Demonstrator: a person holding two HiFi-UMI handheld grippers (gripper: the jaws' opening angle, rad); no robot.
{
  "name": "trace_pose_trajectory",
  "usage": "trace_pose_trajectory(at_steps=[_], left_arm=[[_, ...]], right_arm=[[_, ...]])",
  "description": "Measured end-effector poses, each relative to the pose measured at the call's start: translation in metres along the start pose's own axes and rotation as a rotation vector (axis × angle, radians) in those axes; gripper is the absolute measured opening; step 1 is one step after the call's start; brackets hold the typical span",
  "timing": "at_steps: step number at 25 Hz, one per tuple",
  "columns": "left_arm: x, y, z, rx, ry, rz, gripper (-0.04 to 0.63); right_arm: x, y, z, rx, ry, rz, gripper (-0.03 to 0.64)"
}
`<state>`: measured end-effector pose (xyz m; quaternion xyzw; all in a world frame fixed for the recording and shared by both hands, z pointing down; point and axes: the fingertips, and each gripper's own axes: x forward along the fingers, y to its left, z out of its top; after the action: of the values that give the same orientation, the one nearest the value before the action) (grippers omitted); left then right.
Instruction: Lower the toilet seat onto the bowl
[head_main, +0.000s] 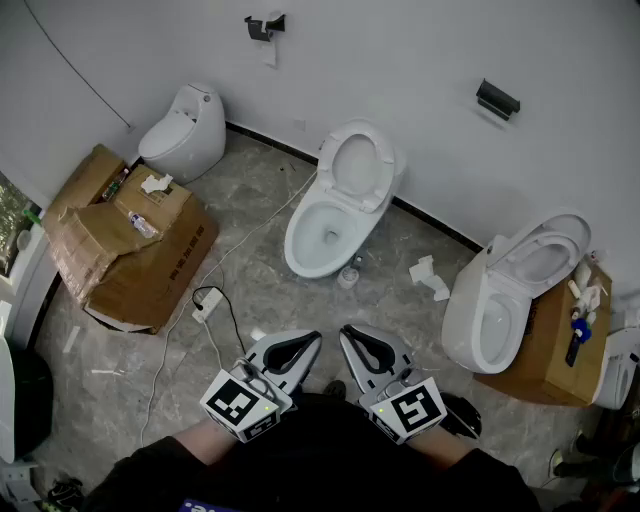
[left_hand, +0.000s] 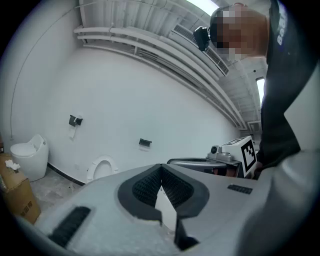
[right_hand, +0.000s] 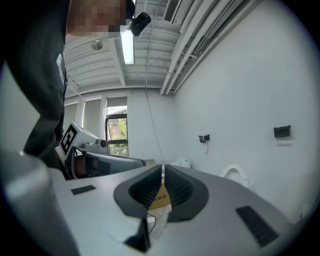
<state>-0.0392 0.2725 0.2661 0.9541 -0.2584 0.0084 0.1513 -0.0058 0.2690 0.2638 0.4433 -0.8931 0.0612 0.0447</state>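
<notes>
The middle white toilet (head_main: 322, 232) stands against the far wall with its seat (head_main: 356, 162) raised against the wall. My left gripper (head_main: 308, 342) and right gripper (head_main: 350, 336) hover side by side near my body, well short of the bowl, both shut and holding nothing. In the left gripper view the jaws of the left gripper (left_hand: 160, 168) meet at their tips, and the raised seat (left_hand: 102, 168) shows far off beyond them. The right gripper (right_hand: 163, 170) also has its jaws together, with the seat (right_hand: 235, 174) in the distance at the right.
A second toilet (head_main: 495, 305) with a raised seat stands at the right beside a brown cabinet (head_main: 545, 345). A small closed toilet (head_main: 185, 130) and crushed cardboard boxes (head_main: 125, 240) are at the left. A white cable (head_main: 215, 300) and paper scraps (head_main: 430, 275) lie on the floor.
</notes>
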Motion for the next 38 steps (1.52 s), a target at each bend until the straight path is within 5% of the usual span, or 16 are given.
trace_pose_trajectory(at_steps=[16,25,38], left_arm=[[0.006,-0.004,0.001,0.004,0.014,0.012,0.012],[0.012,0.004,-0.014,0.005,-0.004,0.103,0.012],[0.075,0.074,0.011,0.001,0.002,0.019,0.012]], right_arm=[[-0.006,-0.007,-0.003,0.048,-0.030,0.016,0.040],[-0.016,-0.028,-0.014,0.057,-0.036,0.028,0.040],[0.049,-0.091,-0.009,0.040,-0.021,-0.022,0.040]])
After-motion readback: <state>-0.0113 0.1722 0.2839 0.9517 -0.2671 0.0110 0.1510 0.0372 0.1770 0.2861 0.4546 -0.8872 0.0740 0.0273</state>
